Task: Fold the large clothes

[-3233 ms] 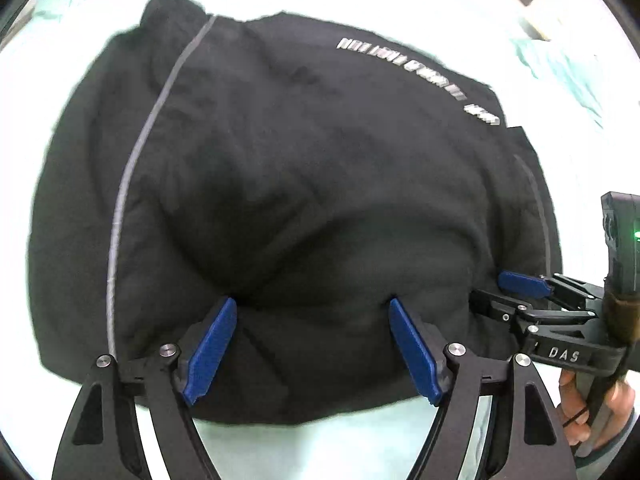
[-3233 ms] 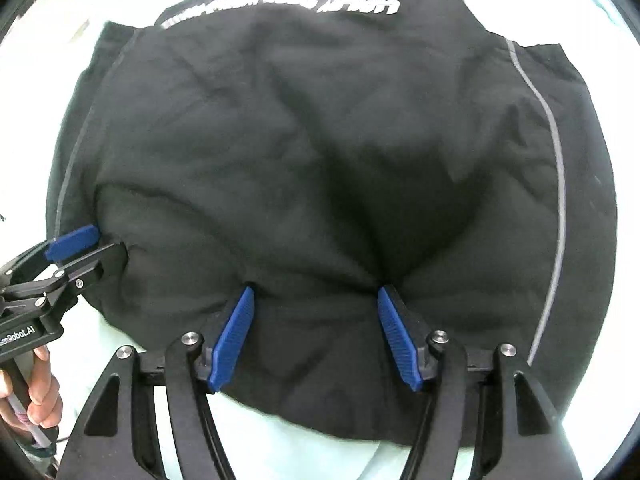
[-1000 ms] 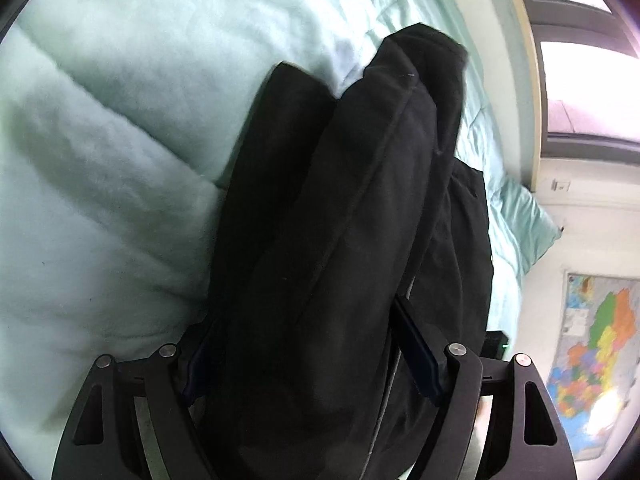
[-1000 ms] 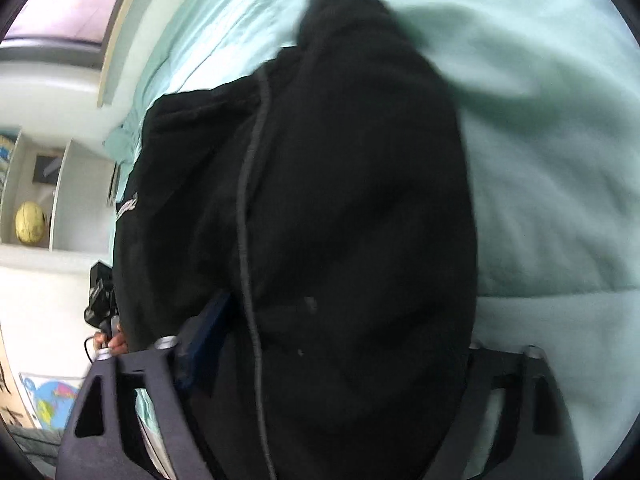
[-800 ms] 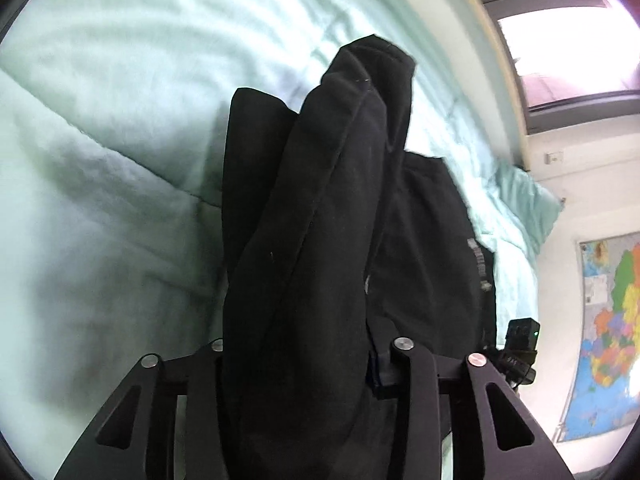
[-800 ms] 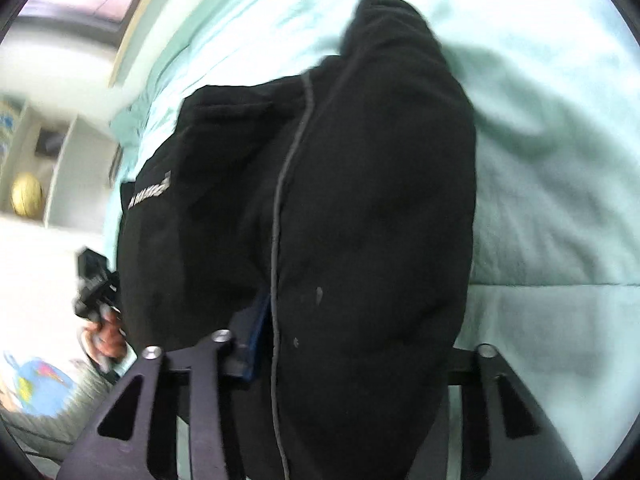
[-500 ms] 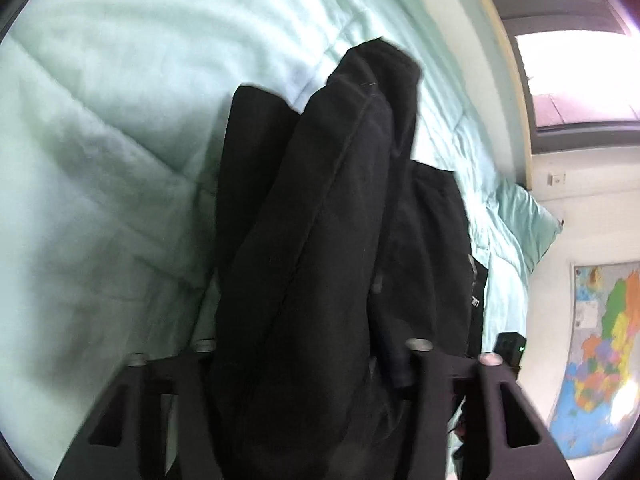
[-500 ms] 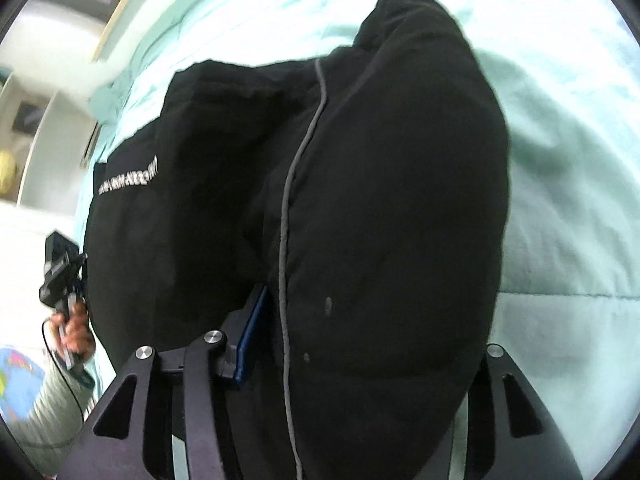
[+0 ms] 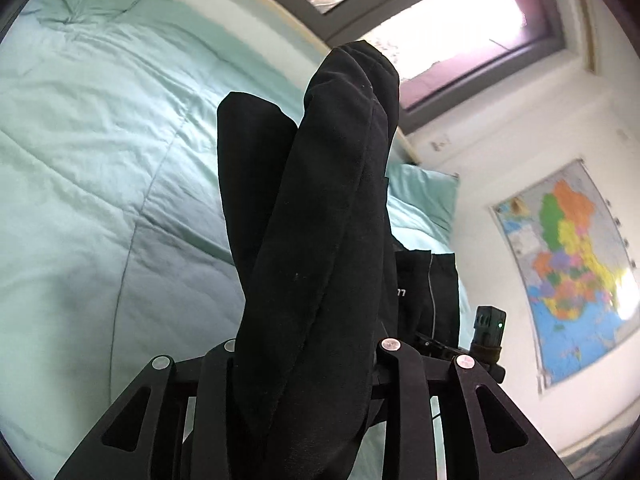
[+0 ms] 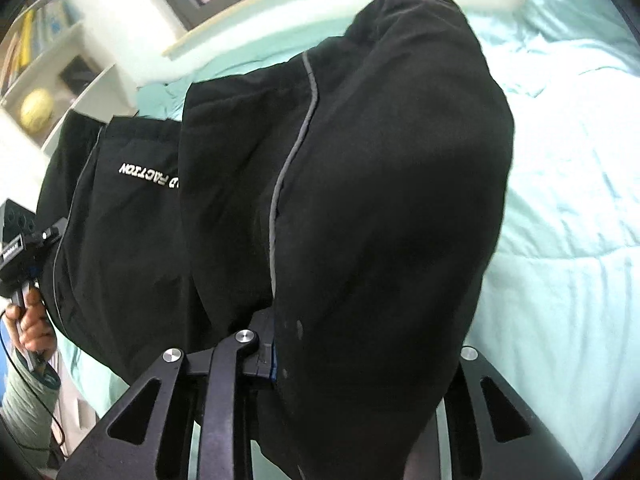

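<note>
A large black garment (image 9: 320, 200) with grey piping and white lettering (image 10: 148, 174) hangs lifted above the mint-green bed. My left gripper (image 9: 308, 344) has a thick bunch of its cloth between its jaws, which are closing and pressing on it; the pads are buried in the fabric. My right gripper (image 10: 360, 344) grips another bunch of the same garment (image 10: 400, 160), its jaws also closing. In the right wrist view the left gripper (image 10: 20, 236) shows at the far left, held by a hand (image 10: 32, 324). The right gripper's body (image 9: 488, 332) peeks out behind the cloth in the left wrist view.
The green duvet (image 9: 100, 160) spreads below and to the left, with a pillow (image 9: 424, 196) at its head. A window (image 9: 460, 40) runs along the far side. A coloured map (image 9: 568, 264) hangs on the wall. A shelf holds a yellow ball (image 10: 37, 111).
Both grippers have risen with the garment's edge, pulling it up off the bed. Their jaws have narrowed on the cloth. The views have tipped up towards the window and wall.
</note>
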